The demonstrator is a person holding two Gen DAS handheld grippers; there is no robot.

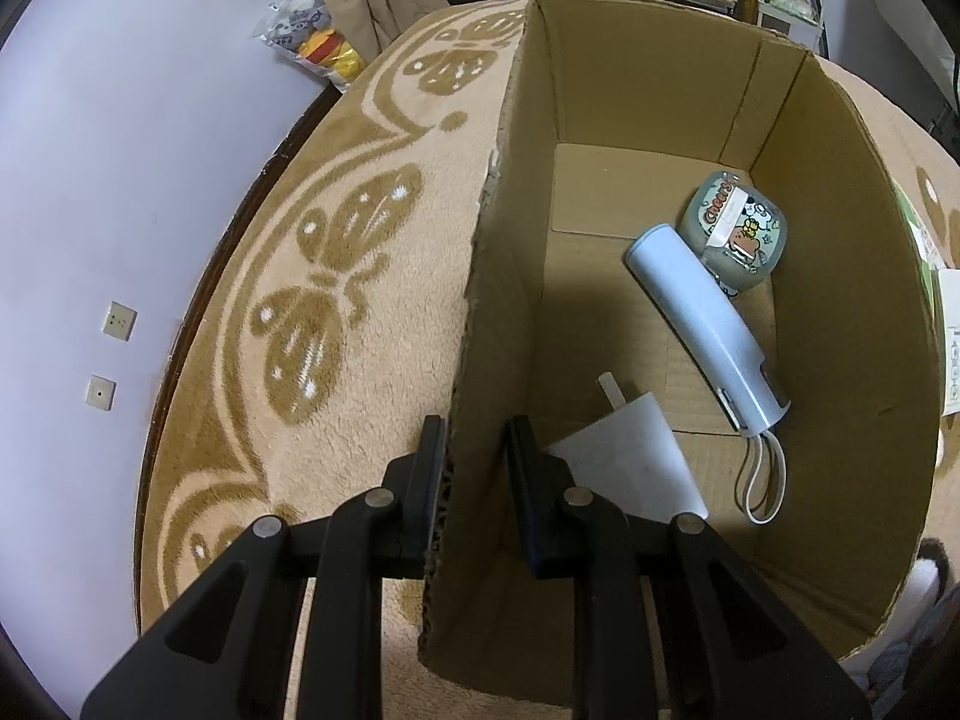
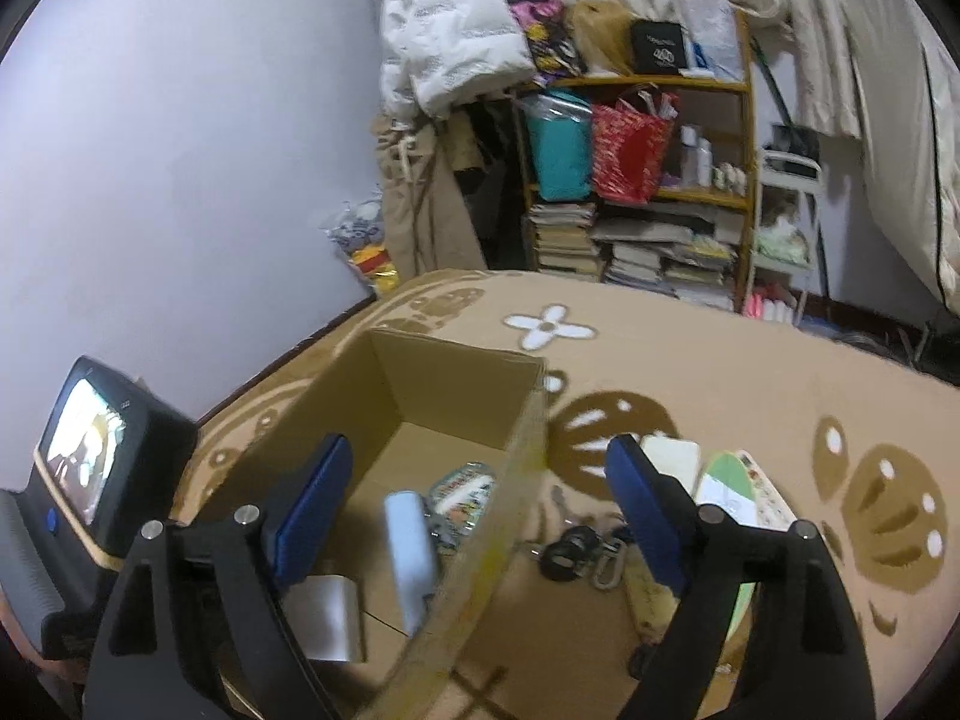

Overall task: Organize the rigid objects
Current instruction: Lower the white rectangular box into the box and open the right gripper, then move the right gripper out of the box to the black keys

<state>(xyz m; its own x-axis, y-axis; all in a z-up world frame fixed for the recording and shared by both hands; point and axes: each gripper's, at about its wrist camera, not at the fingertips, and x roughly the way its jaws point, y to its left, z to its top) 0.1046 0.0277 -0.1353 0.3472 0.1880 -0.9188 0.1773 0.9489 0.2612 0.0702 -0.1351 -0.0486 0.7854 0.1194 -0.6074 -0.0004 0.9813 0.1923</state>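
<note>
My left gripper [image 1: 477, 450] straddled the near wall of the open brown cardboard box [image 1: 840, 312] on the butterfly-patterned beige carpet [image 1: 360, 312], one finger outside and one inside, apparently pinching it so the box stayed steady for loading. Already in the box lay a pale blue cylindrical device with a cord loop [image 1: 702, 324], a rounded grey case printed with cartoon figures [image 1: 735, 237] and a white translucent sheet [image 1: 630, 462]. My right gripper [image 2: 480, 483] hung wide and empty above the rim, its blue pads [image 2: 318, 492] parted, probably readied for the black key bundle [image 2: 579, 549] and the flat cards [image 2: 729, 486] lying on the carpet just beside the box.
</note>
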